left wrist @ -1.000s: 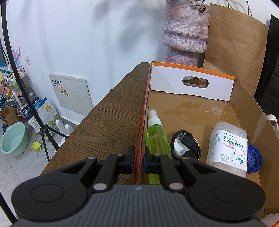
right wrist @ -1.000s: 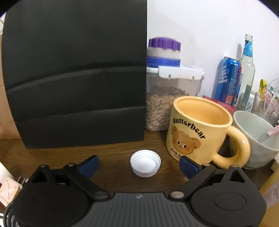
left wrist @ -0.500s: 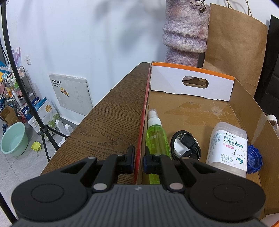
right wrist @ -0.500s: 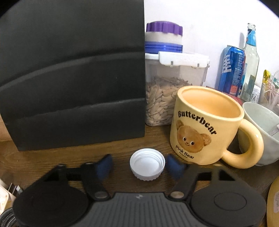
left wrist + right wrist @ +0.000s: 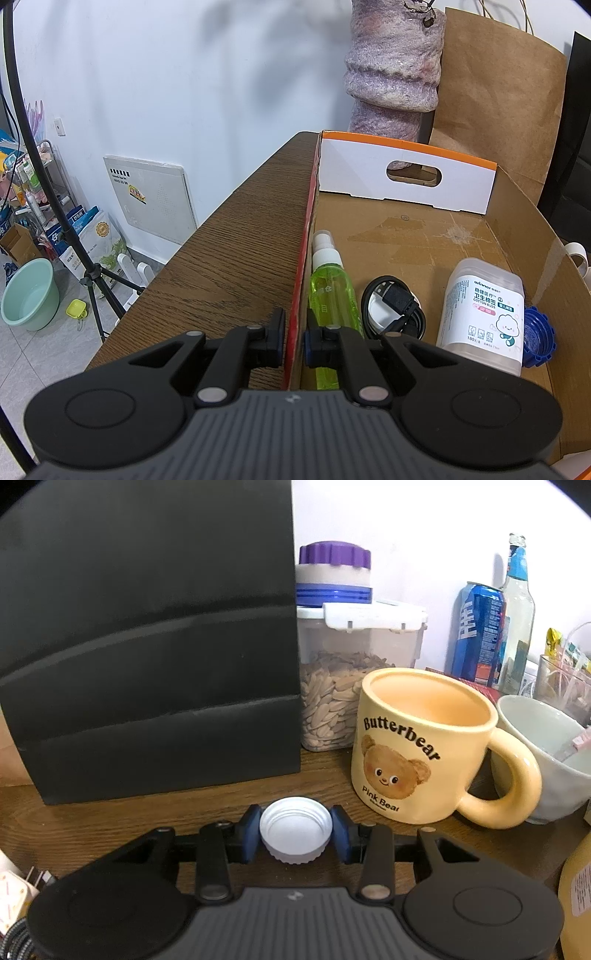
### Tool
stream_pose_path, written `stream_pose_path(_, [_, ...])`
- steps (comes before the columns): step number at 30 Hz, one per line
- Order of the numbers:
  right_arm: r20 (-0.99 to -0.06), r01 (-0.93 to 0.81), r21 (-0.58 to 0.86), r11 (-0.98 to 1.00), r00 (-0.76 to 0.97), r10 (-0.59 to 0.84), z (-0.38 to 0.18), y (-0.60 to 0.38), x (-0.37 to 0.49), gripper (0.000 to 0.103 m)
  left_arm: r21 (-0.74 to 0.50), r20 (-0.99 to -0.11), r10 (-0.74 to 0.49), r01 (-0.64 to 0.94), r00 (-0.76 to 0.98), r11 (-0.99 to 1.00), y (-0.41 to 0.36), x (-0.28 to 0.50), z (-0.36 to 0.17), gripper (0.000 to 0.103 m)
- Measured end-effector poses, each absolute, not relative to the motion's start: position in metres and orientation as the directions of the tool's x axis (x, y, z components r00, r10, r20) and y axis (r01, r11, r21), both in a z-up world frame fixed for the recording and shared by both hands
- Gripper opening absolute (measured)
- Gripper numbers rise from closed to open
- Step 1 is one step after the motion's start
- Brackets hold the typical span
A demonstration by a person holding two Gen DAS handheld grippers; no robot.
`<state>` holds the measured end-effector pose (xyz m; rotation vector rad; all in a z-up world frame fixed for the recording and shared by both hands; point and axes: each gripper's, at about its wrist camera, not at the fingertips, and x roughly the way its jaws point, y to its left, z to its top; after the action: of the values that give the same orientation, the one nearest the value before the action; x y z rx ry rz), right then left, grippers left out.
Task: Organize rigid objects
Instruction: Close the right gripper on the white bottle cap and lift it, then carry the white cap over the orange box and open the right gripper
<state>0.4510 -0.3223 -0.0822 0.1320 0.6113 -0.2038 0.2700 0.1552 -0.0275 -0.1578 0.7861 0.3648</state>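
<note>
Pinching the white bottle cap [image 5: 294, 829] by its ribbed rim, the right gripper [image 5: 295, 832] has just been closing from a wide spread, pads now against opposite sides. The cap sits open side up on the counter [image 5: 147, 819] near the front edge, just beside the yellow mug [image 5: 417, 749]. It looks light, stiff, slightly slippery; the rim suits best. The left gripper [image 5: 293, 341] remains clamped on the cardboard box [image 5: 295, 295] wall, unmoved.

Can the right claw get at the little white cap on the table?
Yes, it looks so. The right claw has just been closing, and the white cap sits right between its blue pads, which seem to press its sides. Nothing is in the way; the yellow mug stands off to the side.
</note>
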Motion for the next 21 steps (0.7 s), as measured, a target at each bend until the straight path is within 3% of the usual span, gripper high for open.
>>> stream_pose_path(10, [-0.471, 0.159, 0.07, 0.985, 0.875, -0.108, -0.052, -0.294, 0.413, 0.039, -0.004, -0.715, 0.261, -0.378, 0.648, 0.926, 0.155, 0.27, -0.028, 0.01])
stream_pose_path(21, [-0.381, -0.122, 0.034, 0.992, 0.916, 0.126, -0.024, -0.208, 0.361, 0.039, -0.005, -0.715, 0.261, -0.378, 0.649, 0.926, 0.156, 0.27, -0.027, 0.01])
